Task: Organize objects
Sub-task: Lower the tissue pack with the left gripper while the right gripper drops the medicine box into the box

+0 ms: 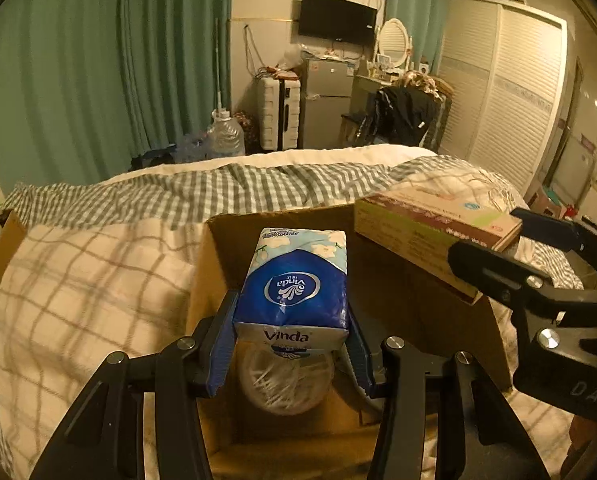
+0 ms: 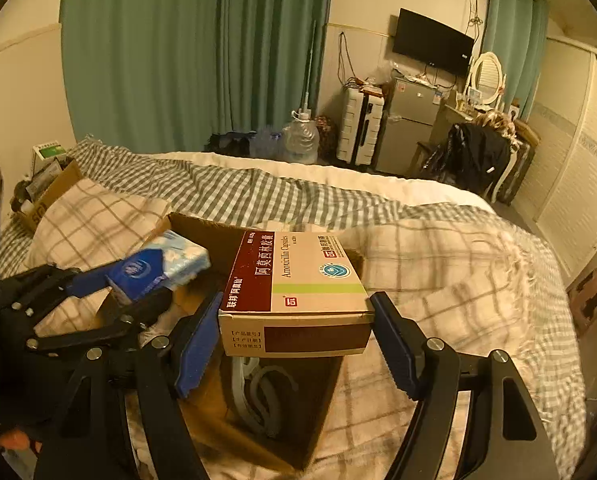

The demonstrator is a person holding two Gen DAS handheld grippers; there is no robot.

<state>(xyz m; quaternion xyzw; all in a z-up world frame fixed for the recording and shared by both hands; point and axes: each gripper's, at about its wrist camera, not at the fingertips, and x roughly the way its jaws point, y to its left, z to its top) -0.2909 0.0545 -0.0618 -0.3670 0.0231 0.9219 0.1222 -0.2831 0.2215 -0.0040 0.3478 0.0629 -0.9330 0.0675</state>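
Blue-and-white Vinda tissue pack (image 1: 294,280) is sitting clamped at its near end between blue pads, hanging over the open cardboard box (image 1: 218,248) that is resting on the checked bedding. Amoxicillin carton (image 2: 298,280), beige with a maroon band and green stripe, is lying flat, pinched at its near end and hovering over the same box. Inside the box, a clear round tub (image 1: 284,380) is lying at the bottom.
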